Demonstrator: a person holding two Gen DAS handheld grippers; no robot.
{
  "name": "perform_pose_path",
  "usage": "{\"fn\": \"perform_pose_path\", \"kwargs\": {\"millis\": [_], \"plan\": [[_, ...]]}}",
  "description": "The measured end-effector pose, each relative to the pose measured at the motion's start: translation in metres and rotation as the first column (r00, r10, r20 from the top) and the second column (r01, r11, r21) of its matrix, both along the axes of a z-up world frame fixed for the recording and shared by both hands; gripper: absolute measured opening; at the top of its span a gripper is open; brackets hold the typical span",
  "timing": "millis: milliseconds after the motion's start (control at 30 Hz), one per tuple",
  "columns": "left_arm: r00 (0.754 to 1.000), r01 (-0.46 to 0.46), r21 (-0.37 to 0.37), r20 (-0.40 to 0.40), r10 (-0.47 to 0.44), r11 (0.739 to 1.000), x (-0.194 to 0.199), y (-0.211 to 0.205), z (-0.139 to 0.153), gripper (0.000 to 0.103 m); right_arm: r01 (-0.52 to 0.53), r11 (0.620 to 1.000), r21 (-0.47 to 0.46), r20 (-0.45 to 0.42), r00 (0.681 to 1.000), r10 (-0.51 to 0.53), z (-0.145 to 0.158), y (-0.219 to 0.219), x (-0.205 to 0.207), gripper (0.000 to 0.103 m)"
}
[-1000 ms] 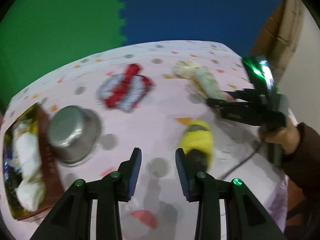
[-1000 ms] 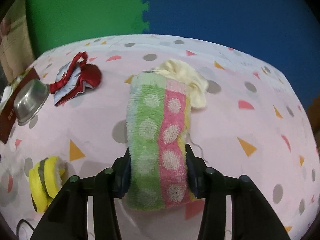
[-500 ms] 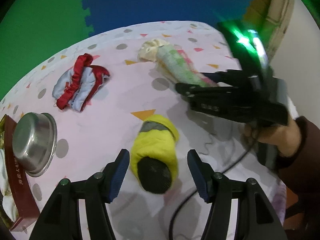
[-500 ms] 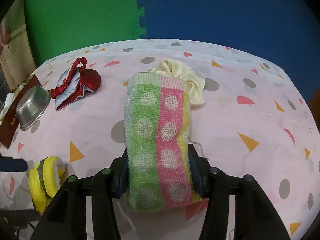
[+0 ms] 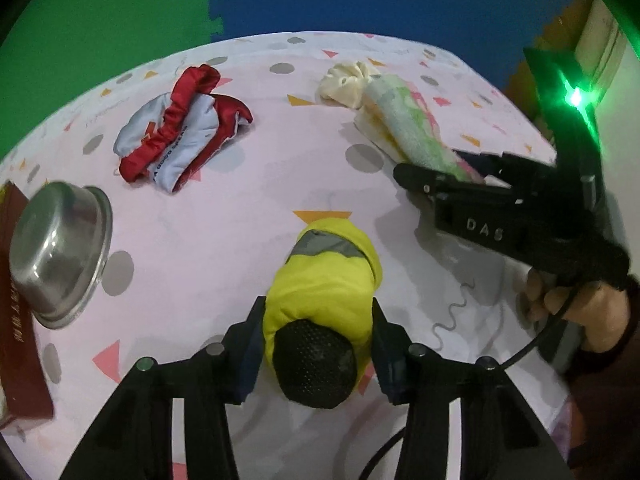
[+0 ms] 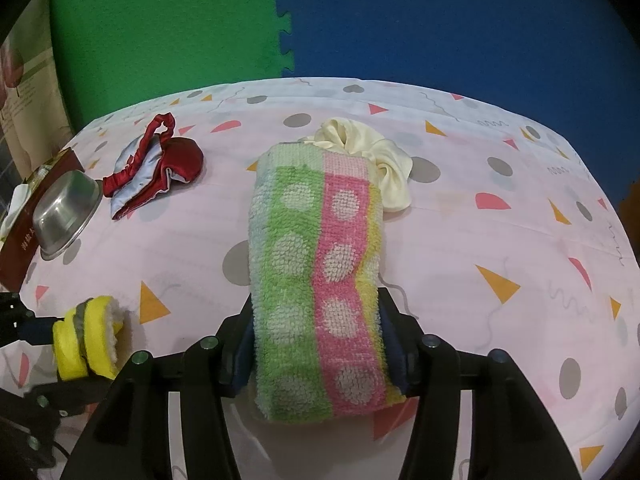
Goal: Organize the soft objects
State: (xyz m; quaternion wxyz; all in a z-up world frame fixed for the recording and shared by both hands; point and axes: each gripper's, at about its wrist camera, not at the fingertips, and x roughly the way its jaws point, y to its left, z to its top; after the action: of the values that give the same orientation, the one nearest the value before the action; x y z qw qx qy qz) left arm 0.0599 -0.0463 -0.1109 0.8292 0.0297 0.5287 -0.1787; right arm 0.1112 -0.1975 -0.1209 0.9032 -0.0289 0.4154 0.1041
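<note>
A yellow rolled cloth (image 5: 328, 280) with a black mesh end lies on the pink patterned tablecloth (image 5: 240, 220). My left gripper (image 5: 318, 308) straddles it; its jaws are closing and both pads meet the roll's sides. In the right wrist view the same yellow roll (image 6: 86, 336) shows at the lower left. My right gripper (image 6: 316, 312) is shut on the near end of a rolled green-and-pink dotted towel (image 6: 316, 240). The towel's far end rests against a cream scrunchie (image 6: 380, 160). A red and white cloth (image 5: 180, 128) lies crumpled at the far left.
An upturned steel bowl (image 5: 56, 256) leans on a dark red box (image 5: 16, 320) at the table's left edge. A person's hand (image 5: 580, 312) holds the right gripper (image 5: 432, 168) near the table's right edge, trailing a black cable. Green and blue foam mats stand behind.
My left gripper swung from the bare cloth over to the yellow roll and sank around it; its jaws spread wide, then came in. The right gripper kept still with the towel.
</note>
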Motion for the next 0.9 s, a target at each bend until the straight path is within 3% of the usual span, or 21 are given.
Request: {"fn": "perform_pose_path", "kwargs": {"millis": [433,900], "plan": [[0.991,-0.123,0.011,0.059,0.122,0.992,-0.002,0.031,0.027,0.044,0.0,1.0,-0.016,0.002,1.0,0.0,-0.001,0.002,0.001,0.051],[0.956,-0.26,0.033,0.152,0.252,0.965,-0.016,0.085,0.068,0.044,0.001,1.0,-0.019,0.003,1.0,-0.001,-0.001,0.003,0.001,0.052]]}}
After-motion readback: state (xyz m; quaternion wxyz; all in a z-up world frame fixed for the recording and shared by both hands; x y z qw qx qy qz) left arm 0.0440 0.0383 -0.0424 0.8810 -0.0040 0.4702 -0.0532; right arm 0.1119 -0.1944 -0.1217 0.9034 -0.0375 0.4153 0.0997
